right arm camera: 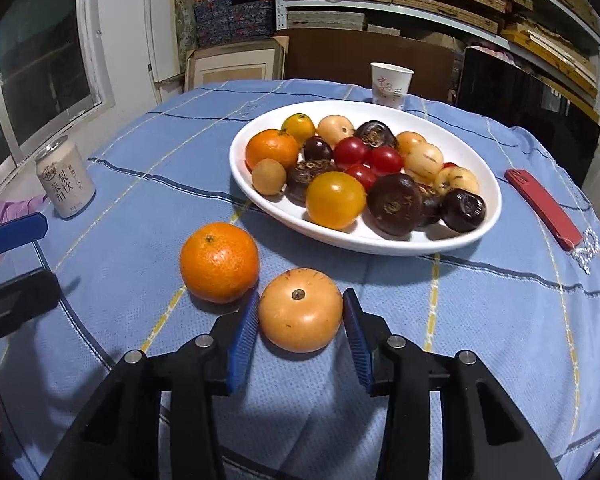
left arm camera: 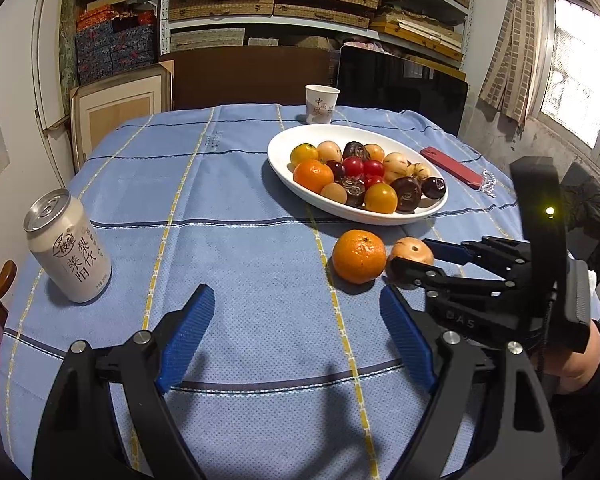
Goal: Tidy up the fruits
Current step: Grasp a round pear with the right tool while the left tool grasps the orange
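Note:
A white oval plate [right arm camera: 488,216] [left arm camera: 278,160] holds several fruits: oranges, red and yellow tomatoes, dark and tan ones. An orange [right arm camera: 219,262] [left arm camera: 359,256] and a tan round fruit [right arm camera: 300,310] [left arm camera: 412,250] lie on the blue cloth in front of the plate. My right gripper [right arm camera: 300,300] [left arm camera: 410,254] has its blue pads on both sides of the tan fruit, touching or nearly touching it, with the fruit still on the cloth. My left gripper [left arm camera: 298,300] is open and empty, low over the cloth, near the orange.
A drink can [left arm camera: 68,246] [right arm camera: 66,178] stands at the left. A paper cup [left arm camera: 320,104] [right arm camera: 390,84] stands behind the plate. A red phone [left arm camera: 452,166] [right arm camera: 542,208] with a beaded chain lies right of the plate. Shelves and boxes stand behind the table.

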The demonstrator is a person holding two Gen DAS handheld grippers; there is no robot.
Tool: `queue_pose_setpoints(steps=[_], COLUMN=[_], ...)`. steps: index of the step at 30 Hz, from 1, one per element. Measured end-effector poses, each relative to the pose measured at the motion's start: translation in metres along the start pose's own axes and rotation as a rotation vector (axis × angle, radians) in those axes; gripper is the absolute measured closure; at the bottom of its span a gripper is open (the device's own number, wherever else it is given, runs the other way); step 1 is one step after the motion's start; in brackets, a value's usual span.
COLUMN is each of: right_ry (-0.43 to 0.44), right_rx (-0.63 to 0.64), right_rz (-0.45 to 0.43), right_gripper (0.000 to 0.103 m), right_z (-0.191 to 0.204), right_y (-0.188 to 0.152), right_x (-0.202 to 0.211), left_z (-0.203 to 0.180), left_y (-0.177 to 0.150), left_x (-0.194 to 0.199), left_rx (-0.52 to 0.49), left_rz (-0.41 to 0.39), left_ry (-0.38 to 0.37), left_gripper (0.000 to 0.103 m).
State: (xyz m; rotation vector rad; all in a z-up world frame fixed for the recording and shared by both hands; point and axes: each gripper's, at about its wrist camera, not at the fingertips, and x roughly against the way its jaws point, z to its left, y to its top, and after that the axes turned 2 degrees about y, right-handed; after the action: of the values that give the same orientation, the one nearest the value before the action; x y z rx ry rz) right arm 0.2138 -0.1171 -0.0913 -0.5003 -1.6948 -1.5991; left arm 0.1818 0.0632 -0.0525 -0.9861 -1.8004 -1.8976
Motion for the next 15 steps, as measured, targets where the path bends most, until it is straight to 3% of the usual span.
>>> queue_pose_setpoints(steps=[9,15], right_ry=[-0.010,0.033], right_rx=[-0.147,-0.230], right_rz=[-0.144,-0.132], right_gripper=[0.060,0.060], right_z=[-0.040,-0.059], right_y=[-0.030,-0.043], right_x=[0.072,0.078], left_z=[-0.036,-0.050], left_y=[0.017,0.024], left_x=[-0.030,-0.082], left_rx=[-0.076,-0.004], left_rz=[0.018,0.083], left_ry=[-0.009,0.033], left_gripper=[0.021,0.021])
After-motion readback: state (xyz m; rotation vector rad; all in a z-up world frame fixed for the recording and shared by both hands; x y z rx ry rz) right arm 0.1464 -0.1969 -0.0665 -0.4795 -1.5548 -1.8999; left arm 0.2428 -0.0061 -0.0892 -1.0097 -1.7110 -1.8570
